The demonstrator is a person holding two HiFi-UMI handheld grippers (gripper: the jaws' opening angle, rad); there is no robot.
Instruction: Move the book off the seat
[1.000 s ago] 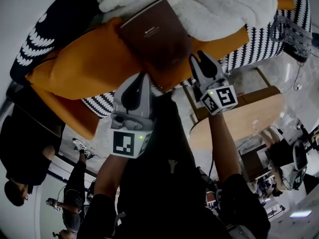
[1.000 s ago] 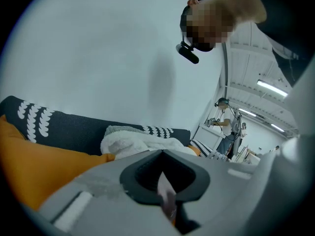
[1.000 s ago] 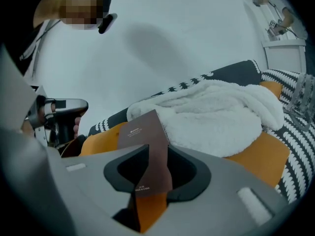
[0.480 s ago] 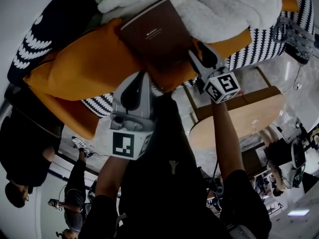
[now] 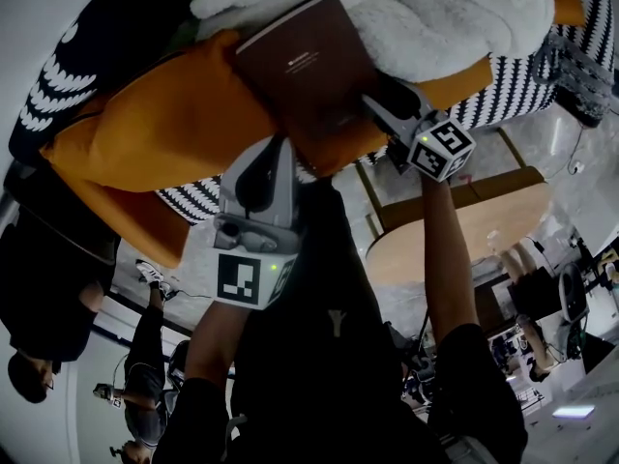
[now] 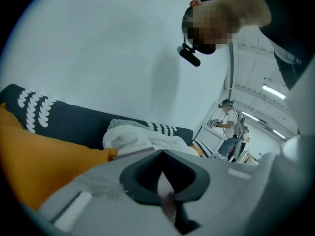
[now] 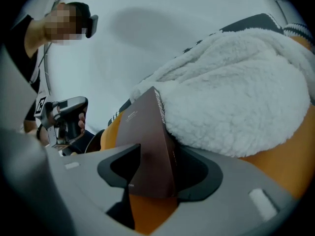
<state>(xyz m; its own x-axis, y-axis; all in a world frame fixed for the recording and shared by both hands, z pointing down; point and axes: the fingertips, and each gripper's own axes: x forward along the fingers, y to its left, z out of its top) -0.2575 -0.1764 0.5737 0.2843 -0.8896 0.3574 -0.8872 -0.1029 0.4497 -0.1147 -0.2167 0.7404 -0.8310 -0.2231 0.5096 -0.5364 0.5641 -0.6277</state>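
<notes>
Grasp stage: right tool, jaws just opened wide, straddled a corner of the book; closing on it judged next. Left tool hung shut, empty.

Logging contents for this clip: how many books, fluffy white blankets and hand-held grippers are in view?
Book: 1
Fluffy white blanket: 1
Hand-held grippers: 2, the left hand-held gripper and the right hand-held gripper, whose jaws have just been opening with the book's corner between them
Total: 4
</notes>
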